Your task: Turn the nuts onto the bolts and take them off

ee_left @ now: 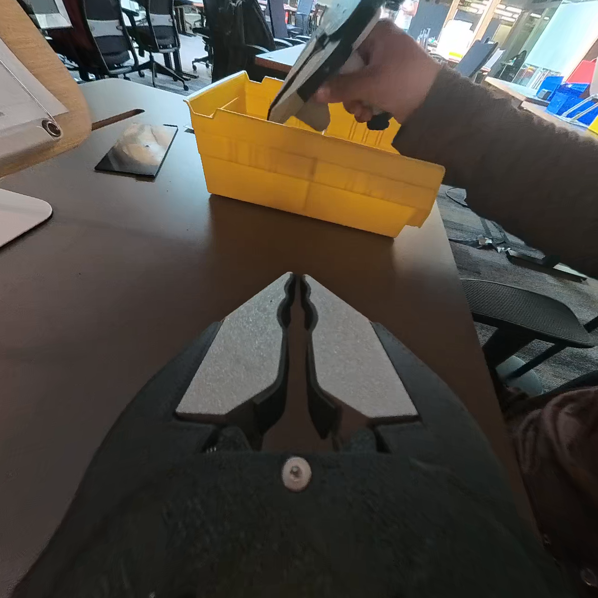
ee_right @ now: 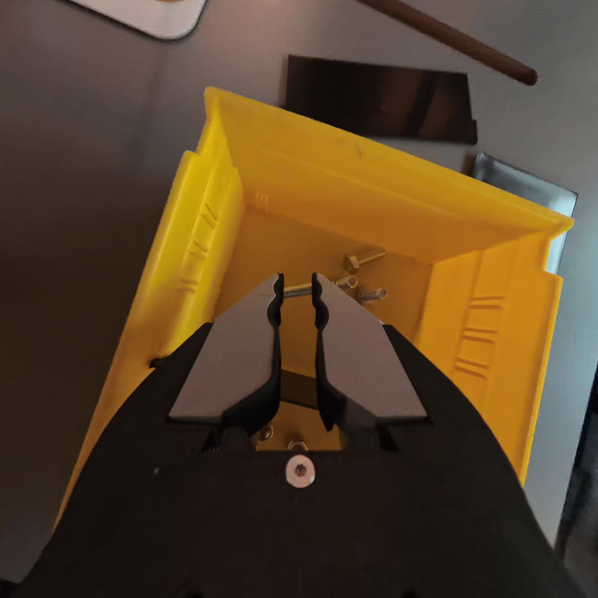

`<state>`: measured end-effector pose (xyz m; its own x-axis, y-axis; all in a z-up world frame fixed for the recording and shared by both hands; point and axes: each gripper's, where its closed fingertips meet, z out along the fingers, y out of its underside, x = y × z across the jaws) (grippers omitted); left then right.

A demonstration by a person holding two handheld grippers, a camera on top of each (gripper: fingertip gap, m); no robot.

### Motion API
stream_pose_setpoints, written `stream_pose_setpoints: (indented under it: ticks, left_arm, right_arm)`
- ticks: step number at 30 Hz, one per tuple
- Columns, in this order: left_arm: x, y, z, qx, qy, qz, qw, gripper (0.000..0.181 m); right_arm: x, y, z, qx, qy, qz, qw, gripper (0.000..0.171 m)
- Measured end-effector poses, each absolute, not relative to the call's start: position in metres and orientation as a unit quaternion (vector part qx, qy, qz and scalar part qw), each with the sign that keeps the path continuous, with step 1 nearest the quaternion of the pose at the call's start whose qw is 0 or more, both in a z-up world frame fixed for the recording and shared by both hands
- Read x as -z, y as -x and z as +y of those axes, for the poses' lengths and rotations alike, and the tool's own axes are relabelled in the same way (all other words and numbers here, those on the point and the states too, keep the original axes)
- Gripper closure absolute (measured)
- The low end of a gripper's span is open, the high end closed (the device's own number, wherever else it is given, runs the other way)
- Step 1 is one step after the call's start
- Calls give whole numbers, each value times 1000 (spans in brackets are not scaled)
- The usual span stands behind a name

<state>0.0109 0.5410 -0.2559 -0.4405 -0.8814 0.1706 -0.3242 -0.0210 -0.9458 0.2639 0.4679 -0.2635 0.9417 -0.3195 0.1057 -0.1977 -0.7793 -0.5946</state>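
Note:
A yellow bin (ee_left: 307,181) stands on the dark table (ee_left: 161,275). In the right wrist view the bin (ee_right: 323,181) holds several brass bolts on its floor, one lying flat (ee_right: 364,257) and two pointing up (ee_right: 372,294). Two nuts (ee_right: 296,446) lie in the near compartment. My right gripper (ee_right: 297,275) is down inside the bin with its jaws a little apart. A threaded bolt shaft (ee_right: 297,289) shows across the gap just past the tips, its ends hidden behind the fingers. From the left wrist view the right gripper (ee_left: 301,119) dips into the bin. My left gripper (ee_left: 297,276) is shut with nothing in it, above the table in front of the bin.
A black plate (ee_left: 137,155) lies left of the bin, with a wooden stick (ee_right: 453,42) beyond it. A metal plate (ee_right: 524,187) lies behind the bin. A white monitor base (ee_left: 19,213) stands at the left. The table edge and an office chair (ee_left: 517,310) are at the right. My right fingertips sit around 25 cm from my left ones. From the right gripper's tips to the metal plate (ee_right: 524,187) is close to 25 cm.

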Motion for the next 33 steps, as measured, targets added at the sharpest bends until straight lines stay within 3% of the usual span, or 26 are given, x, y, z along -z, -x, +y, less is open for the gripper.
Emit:
stream_pose_setpoints:
  ticks: [7, 12, 15, 18, 23, 26, 30, 33]
  left_arm:
    - [268, -15, 542, 510, 473, 667, 267, 165]
    - [272, -14, 549, 425, 462, 697, 347, 152]
    - [241, 8, 539, 434, 458, 674, 385, 149]
    - [185, 57, 542, 447, 457, 633, 437, 147]
    - [149, 167, 605, 351, 558, 563, 499, 141]
    - [165, 224, 647, 305, 635, 503, 501, 138]
    - [221, 235, 661, 305, 691, 489, 435, 116]
    - [266, 220, 672, 259, 709, 509, 414, 129]
  right_arm:
    - [226, -221, 453, 77, 908, 110, 396, 146]
    - [207, -179, 432, 43, 877, 87, 470, 134]
    - [199, -154, 418, 7, 860, 69, 505, 117]
    - [198, -134, 401, 2, 853, 51, 520, 110]
    - [212, -108, 383, 9, 854, 35, 519, 95]
    - [225, -91, 387, -7, 853, 25, 521, 84]
    - [255, -96, 401, 41, 875, 33, 481, 83]
    - [273, -100, 409, 59, 891, 43, 449, 95]
